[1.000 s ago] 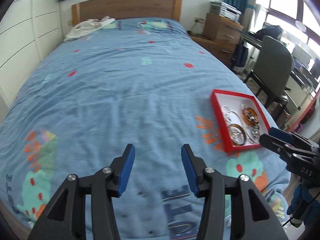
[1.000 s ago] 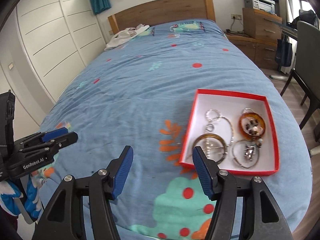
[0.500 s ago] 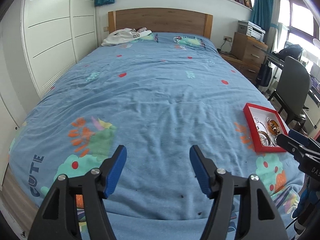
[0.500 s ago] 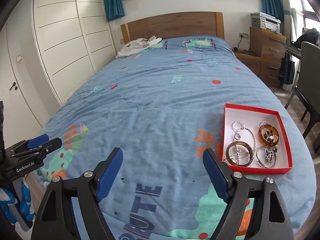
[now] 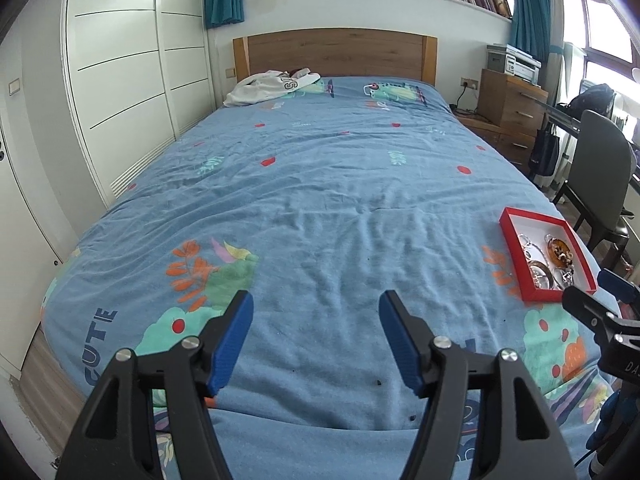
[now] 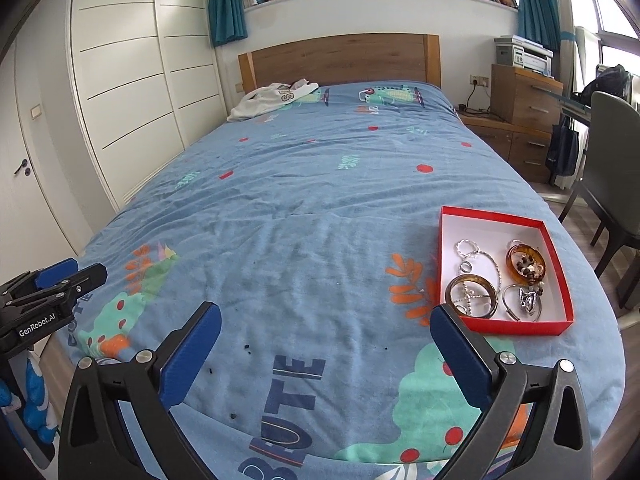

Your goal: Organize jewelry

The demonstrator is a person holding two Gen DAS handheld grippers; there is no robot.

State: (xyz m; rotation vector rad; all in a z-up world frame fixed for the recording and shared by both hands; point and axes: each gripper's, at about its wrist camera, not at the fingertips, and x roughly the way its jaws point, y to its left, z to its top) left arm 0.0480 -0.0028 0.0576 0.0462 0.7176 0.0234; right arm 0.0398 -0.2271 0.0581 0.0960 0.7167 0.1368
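Note:
A red box [image 6: 448, 240] with a white inside lies on the blue bedspread near the bed's right foot corner; it also shows in the left wrist view [image 5: 516, 246]. In it lie an amber bangle [image 6: 526, 264], a brown-rimmed bangle [image 6: 472, 296], silver bracelets [image 6: 522, 304] and a silver chain [image 6: 468, 250]. My right gripper [image 6: 324, 348] is open and empty, held above the foot of the bed, left of the box. My left gripper [image 5: 316, 338] is open and empty above the foot of the bed, far left of the box.
A white garment [image 6: 272, 98] lies by the wooden headboard [image 6: 340, 58]. White wardrobe doors [image 5: 120, 80] stand left of the bed. A wooden dresser [image 6: 524, 96] and a dark chair [image 6: 612, 168] stand at the right. Small dark specks [image 6: 246, 346] dot the bedspread.
Both grippers have drawn back and up from the bed, so the whole bed and room show. Both sets of jaws have opened wider. The box and jewelry have not moved.

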